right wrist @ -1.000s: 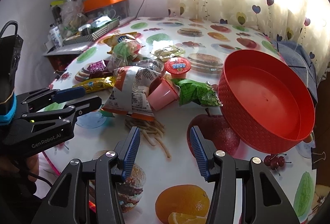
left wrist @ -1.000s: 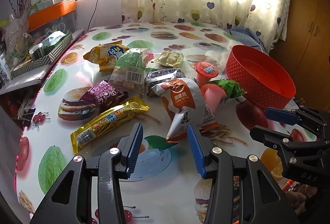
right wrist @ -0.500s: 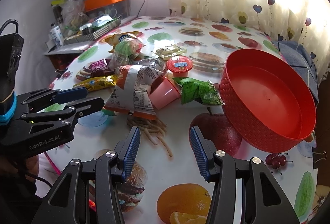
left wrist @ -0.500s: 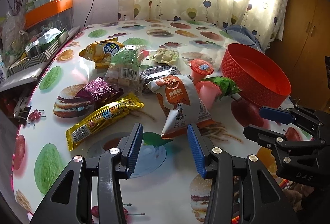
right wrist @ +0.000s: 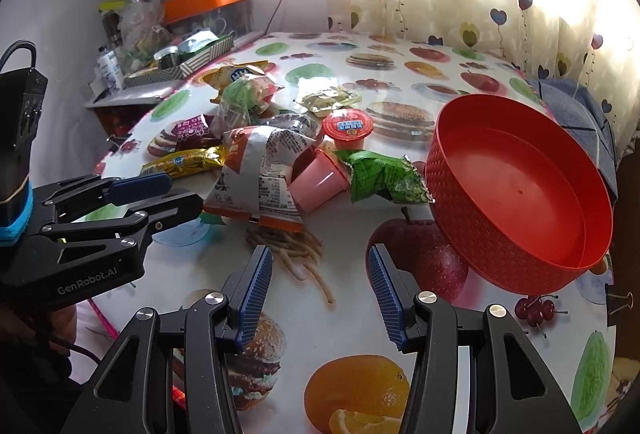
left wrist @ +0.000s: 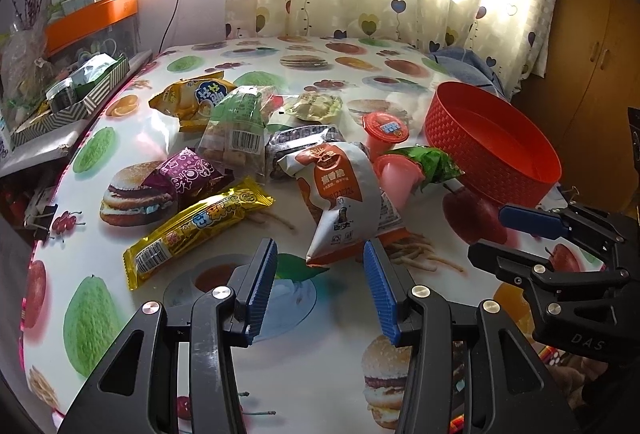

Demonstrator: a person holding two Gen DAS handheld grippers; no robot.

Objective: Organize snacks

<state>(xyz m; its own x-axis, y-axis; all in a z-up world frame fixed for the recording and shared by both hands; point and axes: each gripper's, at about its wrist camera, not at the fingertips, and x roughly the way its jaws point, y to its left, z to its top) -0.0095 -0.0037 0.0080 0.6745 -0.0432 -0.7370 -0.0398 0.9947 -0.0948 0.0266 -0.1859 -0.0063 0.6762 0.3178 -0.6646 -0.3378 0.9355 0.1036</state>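
Nothing moved, snack pile (left wrist: 280, 158) beside red basket (left wrist: 496, 150)

The white snack bag (right wrist: 260, 170) hides part of the pink cup (right wrist: 320, 180); small print on the bag is too small to read.

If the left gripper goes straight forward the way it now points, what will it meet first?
Probably the white and orange snack bag. Its lower corner lies just ahead of the open left gripper, slightly toward the right finger. Only bare tablecloth lies before it, though depth is hard to judge.
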